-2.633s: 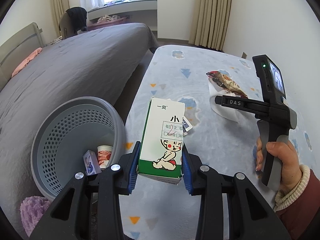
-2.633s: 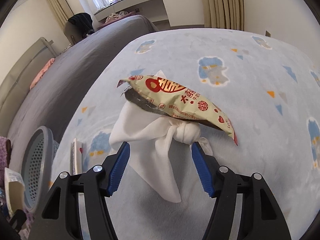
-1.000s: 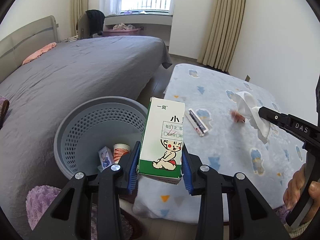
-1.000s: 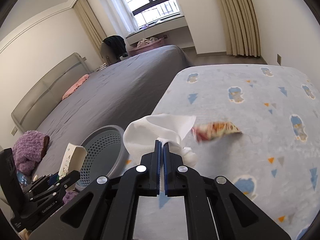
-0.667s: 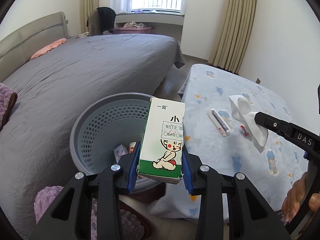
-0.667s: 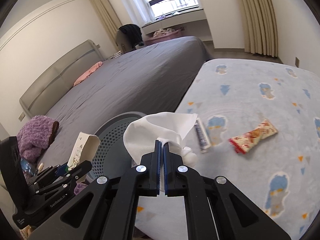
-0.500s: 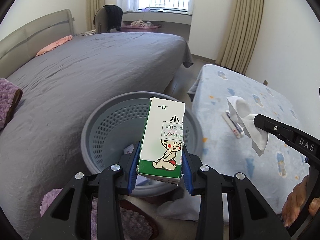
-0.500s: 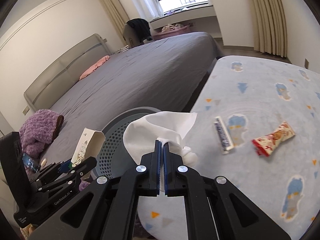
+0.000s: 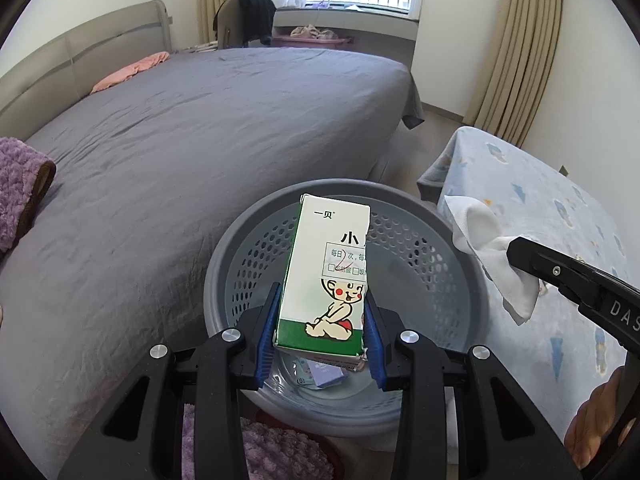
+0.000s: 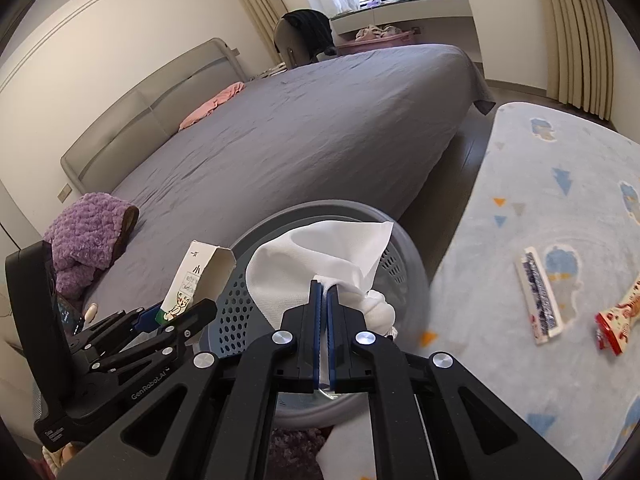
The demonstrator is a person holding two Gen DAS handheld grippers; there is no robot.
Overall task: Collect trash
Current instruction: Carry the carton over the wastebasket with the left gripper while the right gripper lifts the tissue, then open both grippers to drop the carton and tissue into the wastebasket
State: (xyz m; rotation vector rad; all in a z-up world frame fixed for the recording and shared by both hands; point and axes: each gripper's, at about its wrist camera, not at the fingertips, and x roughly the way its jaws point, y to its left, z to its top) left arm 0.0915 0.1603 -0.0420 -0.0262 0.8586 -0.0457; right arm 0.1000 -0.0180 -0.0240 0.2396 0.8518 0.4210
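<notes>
Left gripper (image 9: pixel 322 338), clamped on the medicine box (image 9: pixel 326 278), has swung from the blue blanket (image 9: pixel 560 220) to directly above the grey basket (image 9: pixel 452 280). Right gripper (image 10: pixel 323 320), pinching the white tissue (image 10: pixel 320 256), has followed to the rim. Both appear ready to drop; a snack wrapper (image 10: pixel 618 322) and sachet (image 10: pixel 540 300) remain on the blanket.

"一贝" on carton (image 9: pixel 326 276)
</notes>
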